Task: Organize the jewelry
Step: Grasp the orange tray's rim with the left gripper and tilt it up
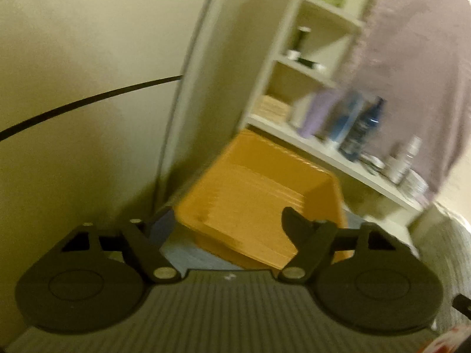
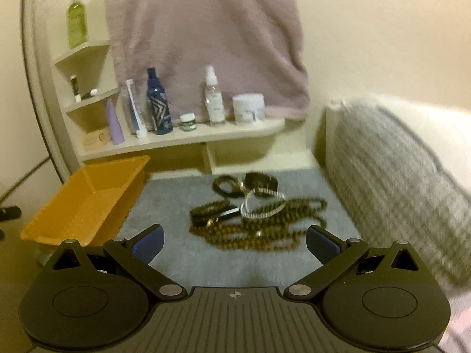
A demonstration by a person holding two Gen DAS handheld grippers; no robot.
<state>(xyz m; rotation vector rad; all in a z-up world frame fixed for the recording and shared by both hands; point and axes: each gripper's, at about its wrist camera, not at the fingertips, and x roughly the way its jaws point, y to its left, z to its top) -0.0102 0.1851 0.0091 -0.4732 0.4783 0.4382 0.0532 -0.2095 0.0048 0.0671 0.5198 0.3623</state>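
Observation:
A pile of jewelry [image 2: 253,211] lies on a blue-grey mat [image 2: 176,194]: brown bead strands, dark bracelets, a silver rhinestone band [image 2: 262,206]. An orange plastic tray [image 2: 88,200] stands at the mat's left edge; it looks empty. My right gripper [image 2: 234,242] is open and empty, just short of the pile. My left gripper [image 1: 226,223] is open and empty, right above the orange tray [image 1: 256,194], which fills the middle of the left wrist view. Both views are blurred.
A white corner shelf [image 2: 188,136] behind the mat holds bottles and jars, among them a dark blue bottle [image 2: 159,106] and a clear spray bottle [image 2: 214,100]. A mauve towel [image 2: 206,35] hangs above. A grey checked cushion [image 2: 397,182] lies right.

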